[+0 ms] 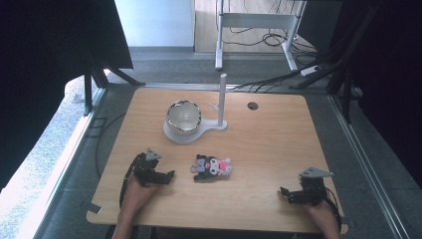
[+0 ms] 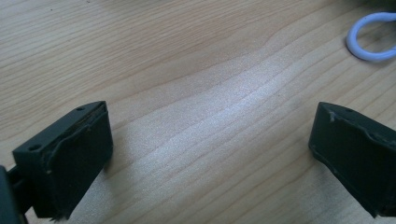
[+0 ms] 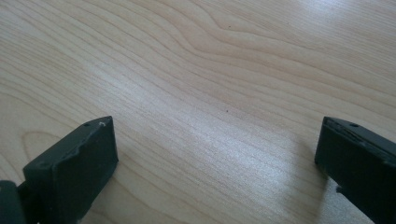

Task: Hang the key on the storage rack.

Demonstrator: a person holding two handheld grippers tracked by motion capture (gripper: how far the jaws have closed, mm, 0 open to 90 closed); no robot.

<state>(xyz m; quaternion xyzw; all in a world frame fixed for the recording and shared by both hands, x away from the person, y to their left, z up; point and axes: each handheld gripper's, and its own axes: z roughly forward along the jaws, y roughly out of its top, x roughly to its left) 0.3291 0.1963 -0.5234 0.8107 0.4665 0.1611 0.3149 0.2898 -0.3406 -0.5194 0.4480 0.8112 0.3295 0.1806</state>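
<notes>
High view: plush toy (image 1: 213,168) lies on the counter (image 1: 278,149), midway along the near edge and a little in from it. Long axis runs roughly parallel to that edge; dark end points toward the left claw (image 1: 166,175), pink-and-grey end toward the right claw (image 1: 284,193). Left claw is nearer, toy just beside its tips; right claw sits well apart by the near right corner. Both claws gape wide, holding nothing. Judgement: left claw's reach.

Plush toy (image 1: 212,168) mid-table (image 1: 278,149) — bowl (image 1: 183,117) behind it on stand (image 1: 191,134), grippers flanking toy
</notes>
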